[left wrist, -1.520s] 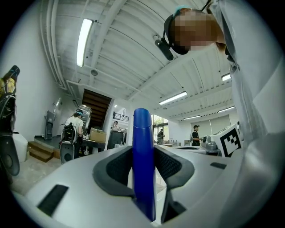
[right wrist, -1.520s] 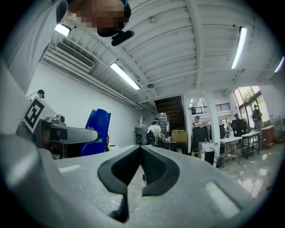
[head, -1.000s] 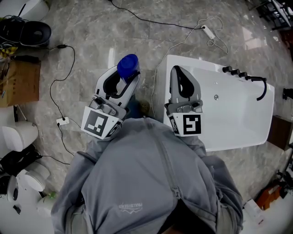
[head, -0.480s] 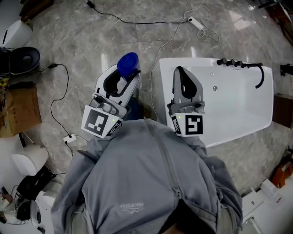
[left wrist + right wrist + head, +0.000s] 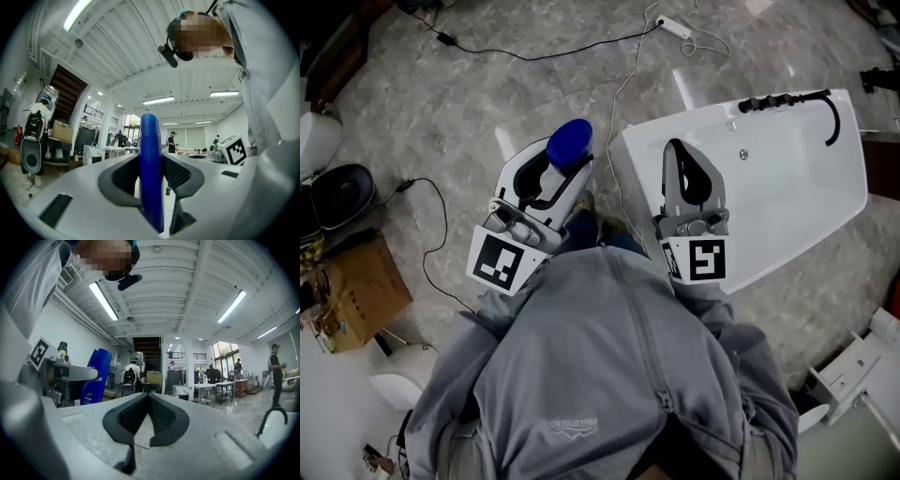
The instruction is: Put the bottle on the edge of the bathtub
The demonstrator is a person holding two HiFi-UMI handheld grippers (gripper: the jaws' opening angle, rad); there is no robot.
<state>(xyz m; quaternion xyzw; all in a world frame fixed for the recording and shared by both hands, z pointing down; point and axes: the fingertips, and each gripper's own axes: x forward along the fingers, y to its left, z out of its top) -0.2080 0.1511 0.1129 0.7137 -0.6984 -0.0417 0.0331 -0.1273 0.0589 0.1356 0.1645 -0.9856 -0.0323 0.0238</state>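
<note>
A blue bottle (image 5: 570, 142) with a rounded cap stands upright between the jaws of my left gripper (image 5: 563, 161), which is shut on it above the marble floor, just left of the bathtub's near corner. In the left gripper view the bottle (image 5: 151, 173) fills the gap of the left gripper (image 5: 151, 161), both pads pressed against it. The white bathtub (image 5: 787, 192) lies at the right. Above its left end my right gripper (image 5: 677, 148) hangs with nothing in it. The right gripper (image 5: 149, 395) has its fingertips together, and this view shows the bottle (image 5: 96, 376) off to the left.
A black faucet (image 5: 789, 98) runs along the tub's far rim. Cables and a power strip (image 5: 673, 26) trail over the floor beyond the tub. A cardboard box (image 5: 356, 291) and a dark round bin (image 5: 333, 192) sit at the left. White fittings (image 5: 853, 375) stand at the lower right.
The person has turned, so the floor and bathtub have swung round in the head view. Both grippers moved along with the turn. The left one still grips the bottle, now nearer the tub's corner.
</note>
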